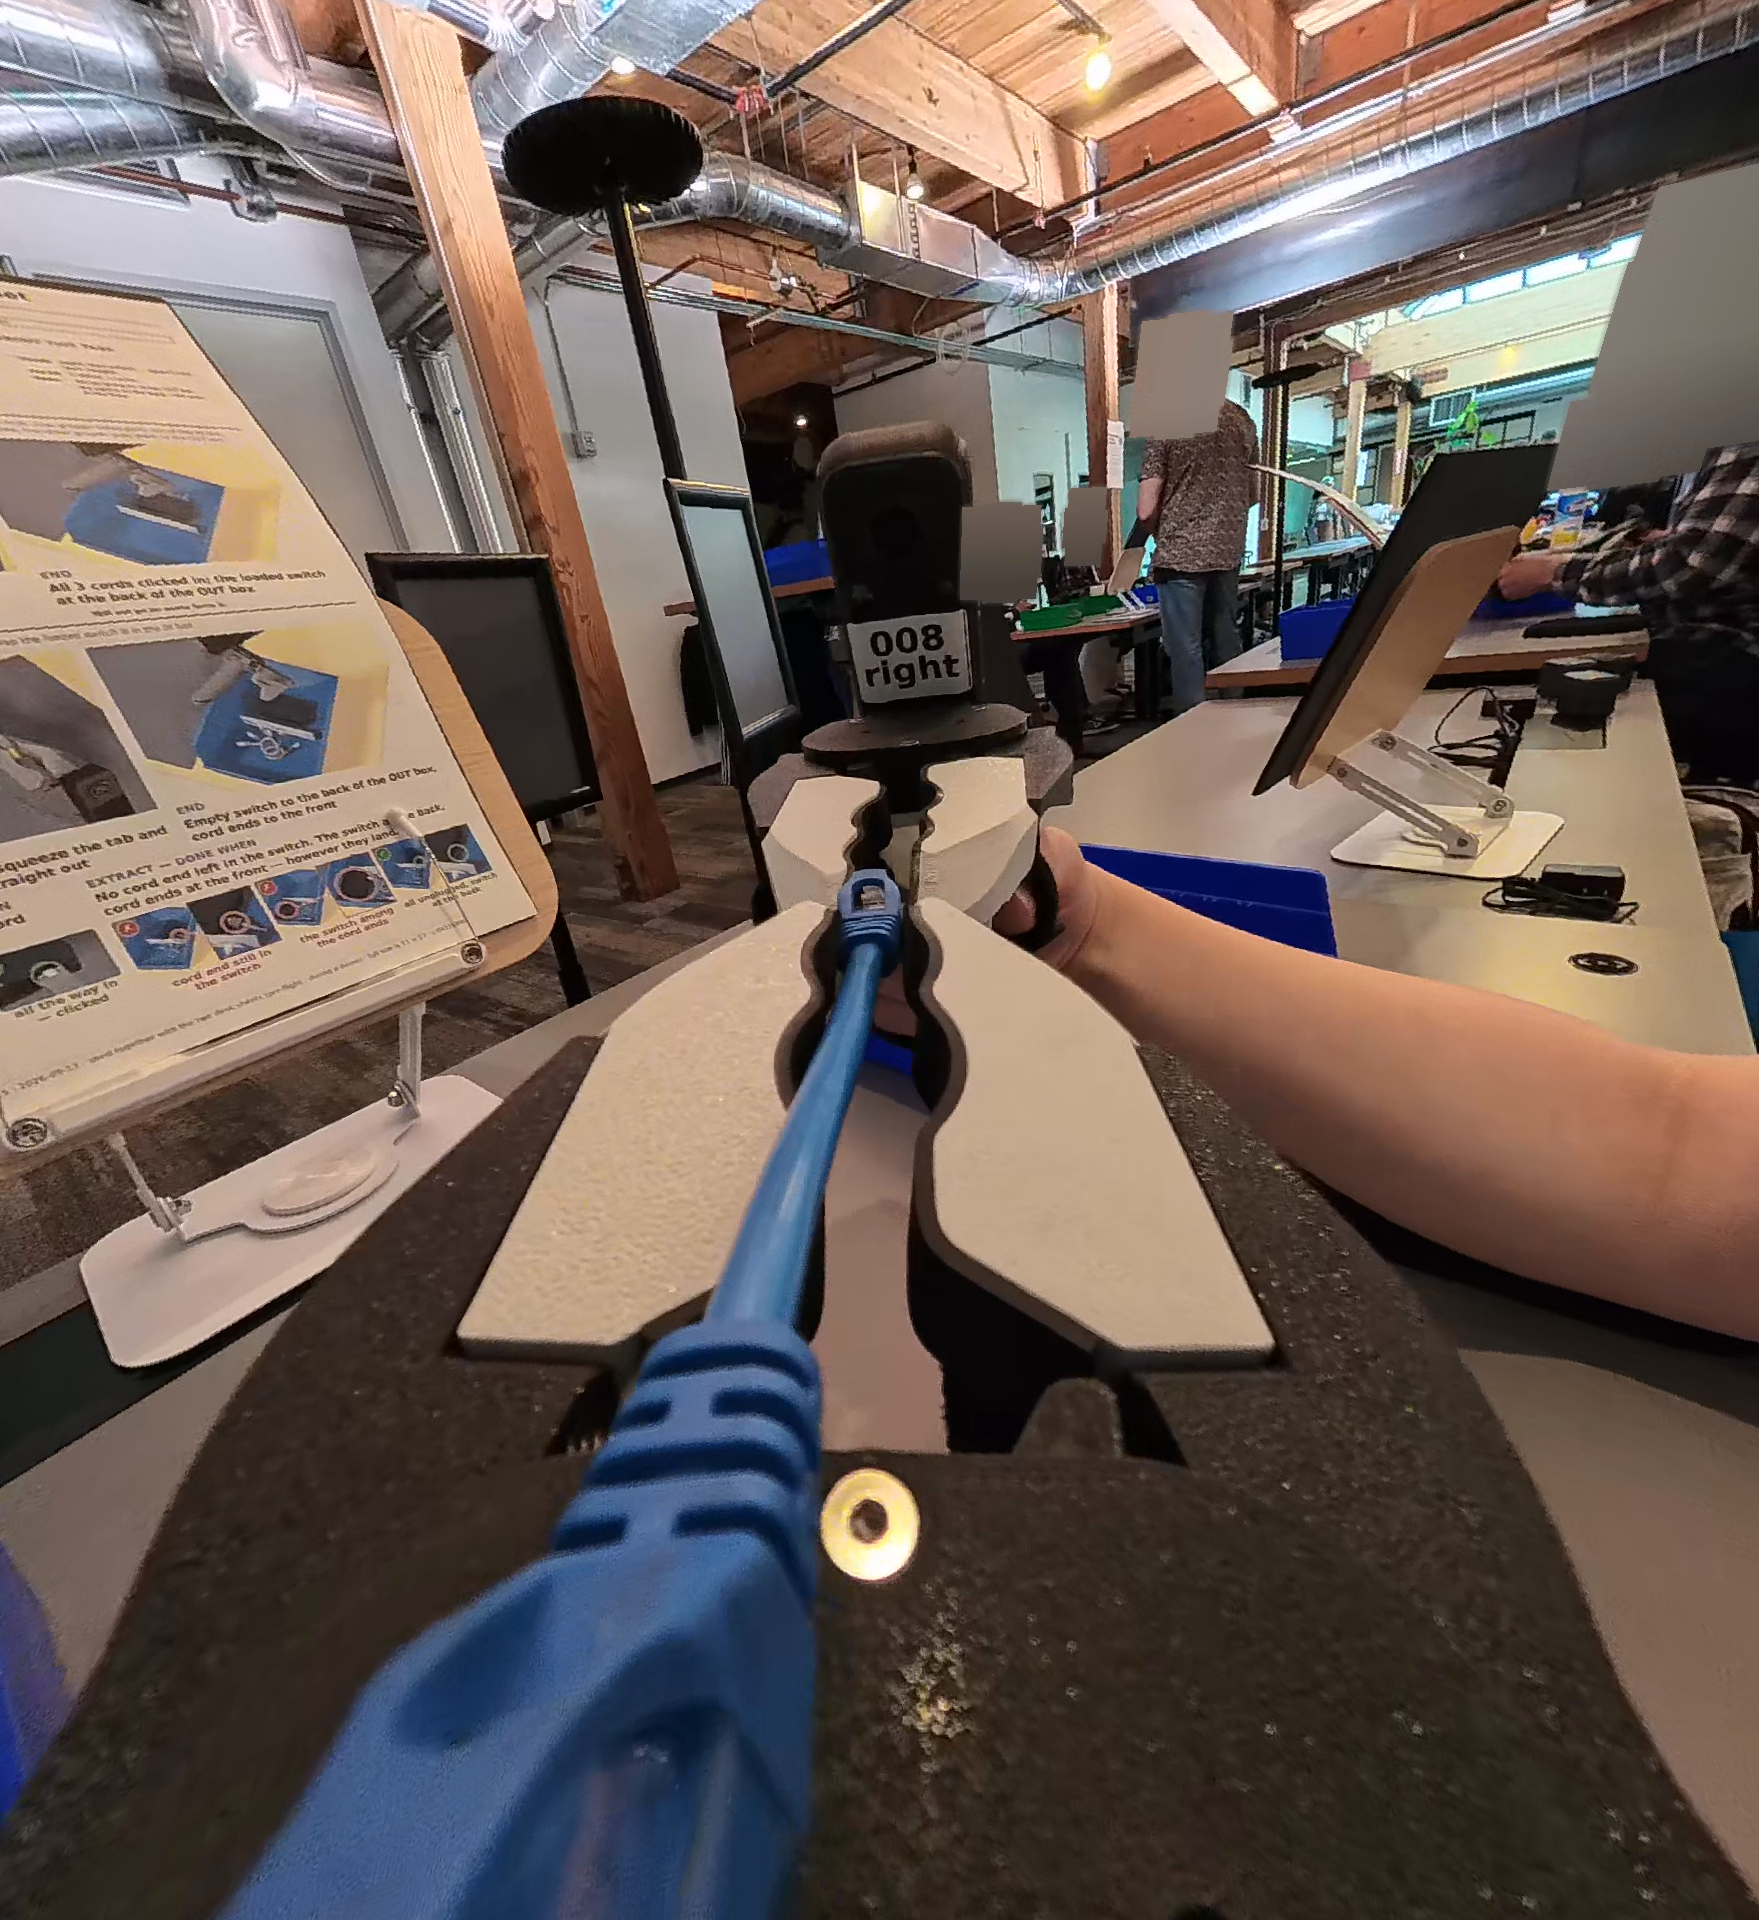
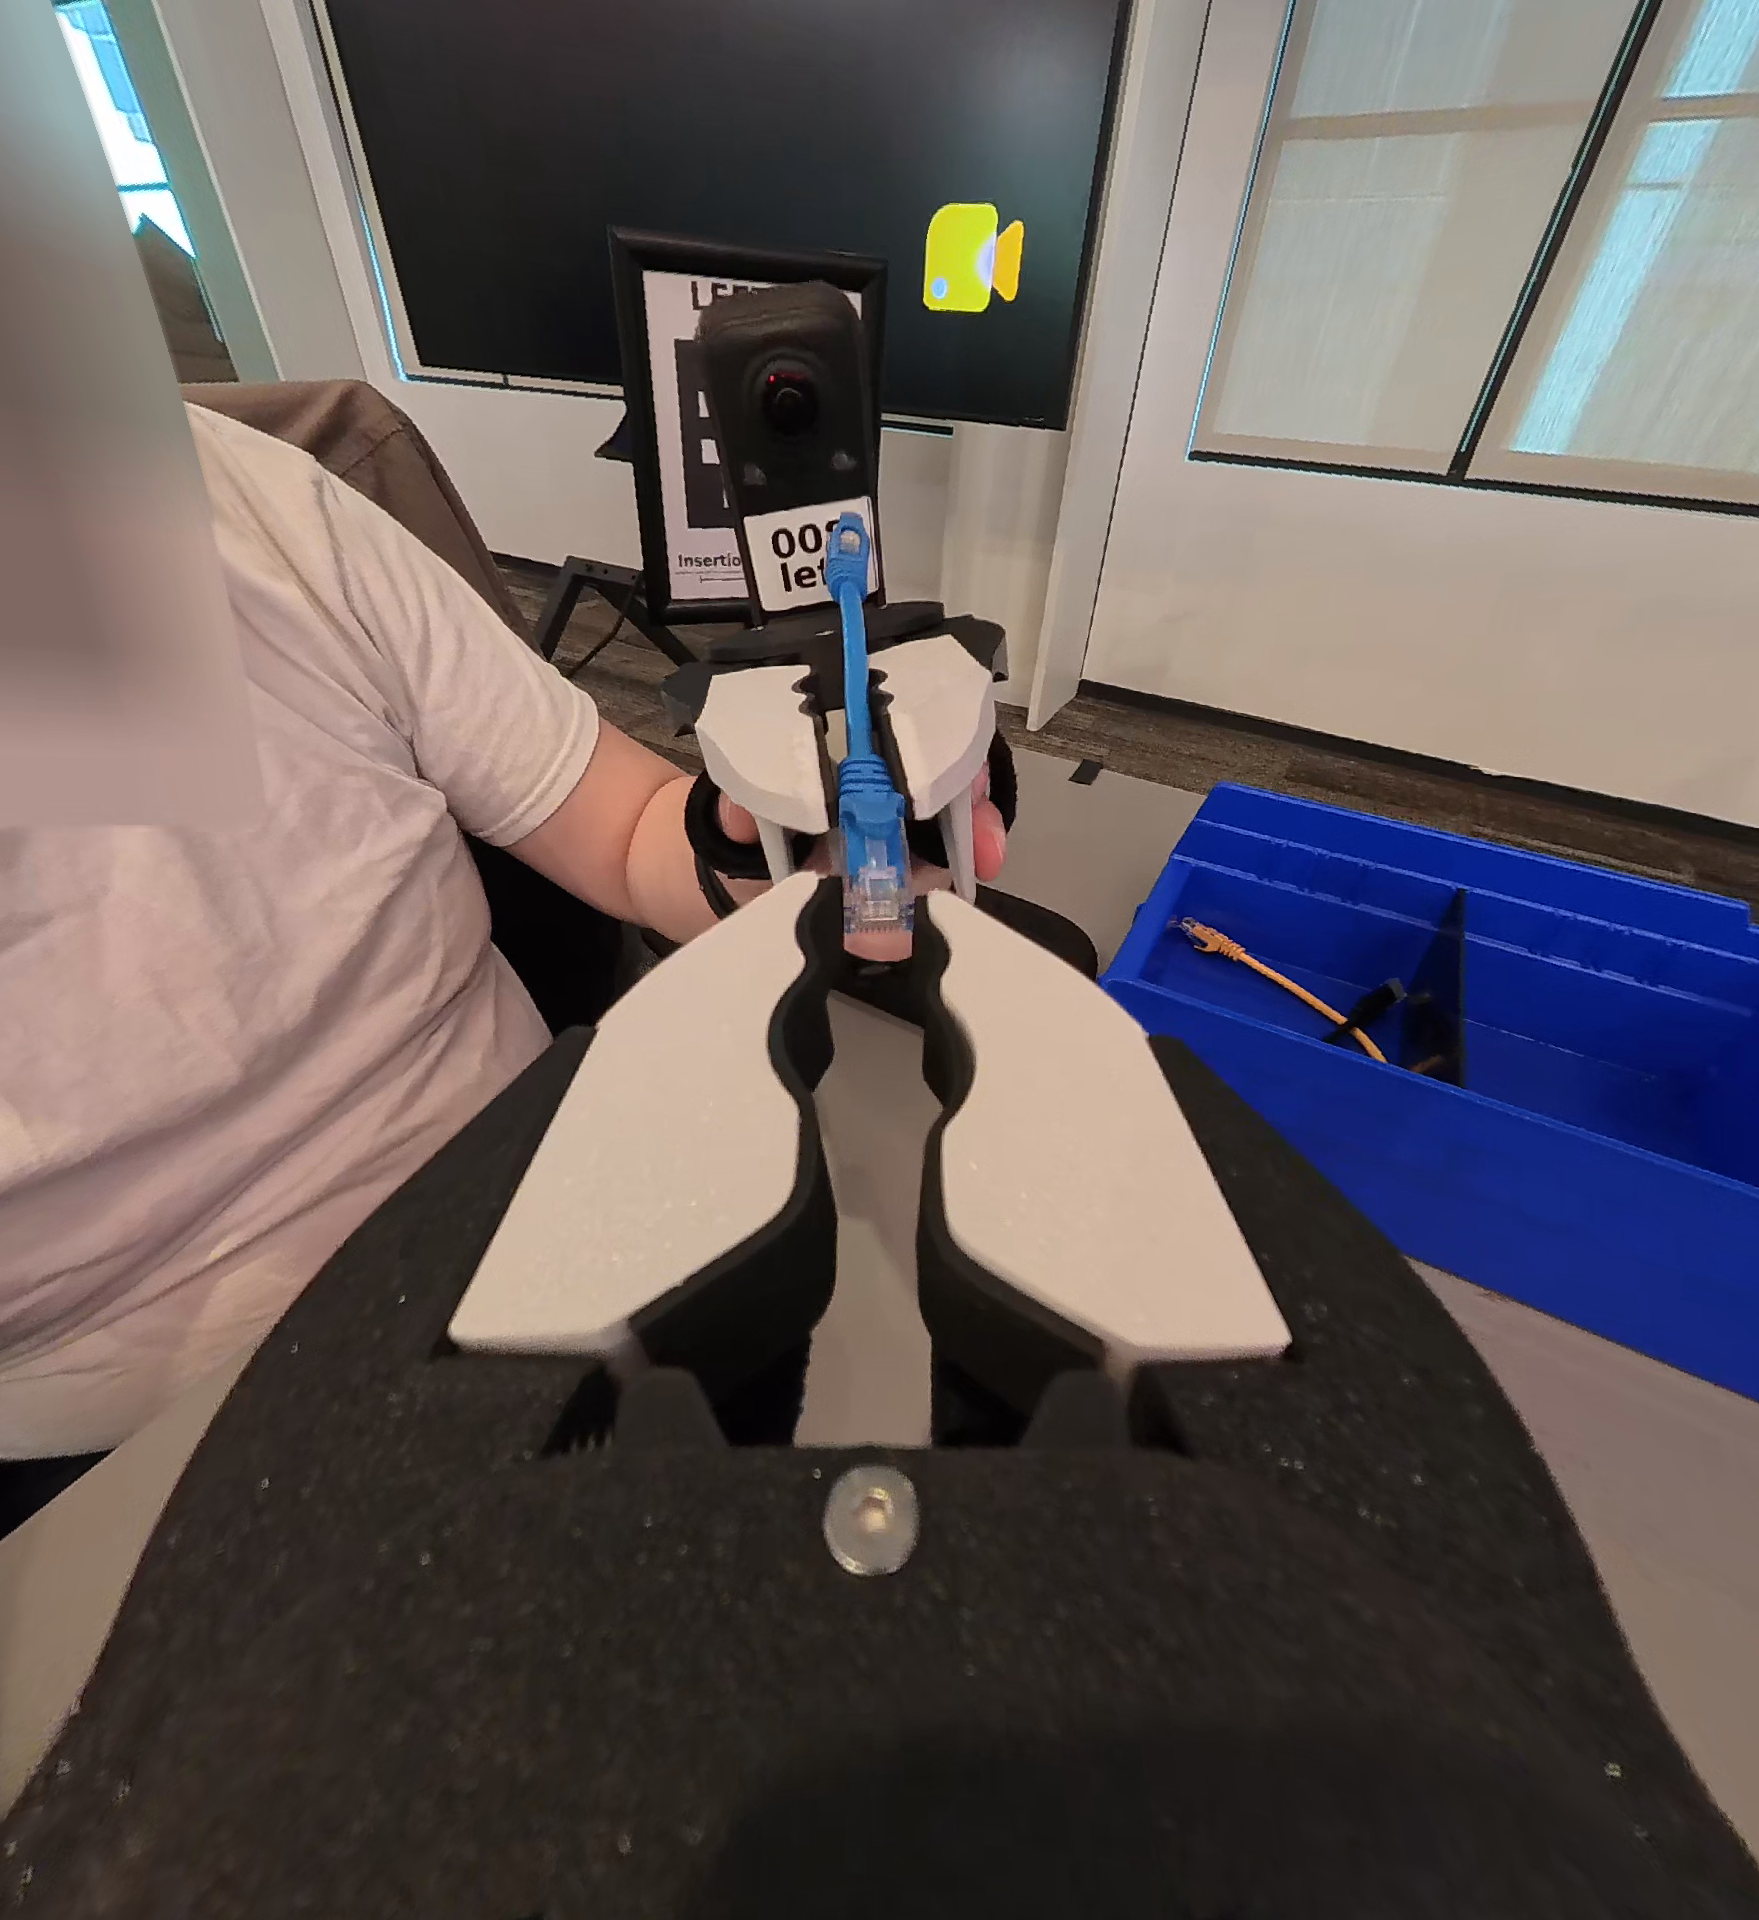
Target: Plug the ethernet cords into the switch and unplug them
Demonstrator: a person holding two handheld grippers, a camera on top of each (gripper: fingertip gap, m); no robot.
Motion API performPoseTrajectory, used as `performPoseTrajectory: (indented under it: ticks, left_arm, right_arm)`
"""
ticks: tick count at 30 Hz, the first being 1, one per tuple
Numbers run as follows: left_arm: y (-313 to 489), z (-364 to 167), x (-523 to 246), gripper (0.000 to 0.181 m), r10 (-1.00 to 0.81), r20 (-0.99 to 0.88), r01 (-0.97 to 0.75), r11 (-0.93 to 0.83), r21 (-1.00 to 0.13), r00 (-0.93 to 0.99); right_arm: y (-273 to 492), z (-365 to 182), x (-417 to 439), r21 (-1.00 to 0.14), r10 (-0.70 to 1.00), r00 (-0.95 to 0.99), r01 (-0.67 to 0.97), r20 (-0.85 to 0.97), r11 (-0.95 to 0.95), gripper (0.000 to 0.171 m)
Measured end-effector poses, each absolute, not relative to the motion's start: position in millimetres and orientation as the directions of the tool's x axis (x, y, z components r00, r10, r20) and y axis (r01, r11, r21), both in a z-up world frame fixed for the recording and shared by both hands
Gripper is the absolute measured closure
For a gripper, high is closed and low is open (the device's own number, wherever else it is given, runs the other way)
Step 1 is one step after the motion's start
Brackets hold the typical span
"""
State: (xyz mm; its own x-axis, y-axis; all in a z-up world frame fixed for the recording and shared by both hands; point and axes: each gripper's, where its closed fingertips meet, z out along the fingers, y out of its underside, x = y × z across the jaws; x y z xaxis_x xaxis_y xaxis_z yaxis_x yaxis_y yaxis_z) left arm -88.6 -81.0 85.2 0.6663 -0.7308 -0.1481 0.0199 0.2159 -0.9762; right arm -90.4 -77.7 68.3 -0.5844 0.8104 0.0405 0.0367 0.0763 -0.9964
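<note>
Left hand-held gripper clamps blue cord; right hand-held gripper released; orange cord visible only rightward.

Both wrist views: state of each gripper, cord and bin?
Left gripper: jaws shut on the blue cord.
Right gripper: jaws flank the front plug; contact unclear.
Blue cord: both ends unplugged, running straight between the left jaws.
Orange cord: unplugged, lying loose in the blue bin.
Blue bin: upright on the table, open top, divider in place.
</note>
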Motion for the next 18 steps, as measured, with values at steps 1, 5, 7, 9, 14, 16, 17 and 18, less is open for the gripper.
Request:
performPoseTrajectory:
  ticks: [1, 5, 7, 9, 14, 16, 17, 18]
  left_arm:
    - [-81, 84, -88, 0.170, -0.731, -0.155, 0.011, 0.217, -0.976, 0.665]
    - [-81, 82, -89, 0.166, -0.719, -0.175, -0.020, 0.218, -0.976, 0.672]
    - [-80, 81, -90, 0.165, -0.717, -0.172, -0.020, 0.215, -0.976, 0.675]
    - [-79, 81, -91, 0.164, -0.717, -0.163, -0.011, 0.212, -0.977, 0.678]
    - [-79, 81, -98, 0.161, -0.714, -0.143, 0.006, 0.203, -0.979, 0.685]
    - [-80, 80, -103, 0.158, -0.716, -0.137, 0.008, 0.195, -0.981, 0.685]
    - [-80, 79, -107, 0.157, -0.713, -0.134, 0.006, 0.190, -0.982, 0.689]
    - [-81, 77, -111, 0.154, -0.709, -0.129, 0.003, 0.181, -0.983, 0.693]
  right_arm:
    - [-78, 67, -90, -0.996, 0.809, -0.586, 0.040, 0.045, 0.084, 0.160]
    - [-79, 66, -89, -0.993, 0.811, -0.581, 0.041, 0.067, 0.112, 0.160]
    - [-78, 68, -89, -0.993, 0.813, -0.578, 0.035, 0.070, 0.111, 0.160]
    - [-77, 68, -88, -0.994, 0.815, -0.575, 0.035, 0.068, 0.107, 0.160]
    - [-69, 72, -86, -0.995, 0.833, -0.550, 0.025, 0.063, 0.092, 0.160]
    - [-65, 75, -84, -0.995, 0.847, -0.527, 0.018, 0.071, 0.095, 0.160]
    - [-62, 76, -83, -0.995, 0.857, -0.510, 0.020, 0.072, 0.095, 0.160]
    - [-60, 78, -81, -0.995, 0.862, -0.501, 0.022, 0.072, 0.096, 0.160]
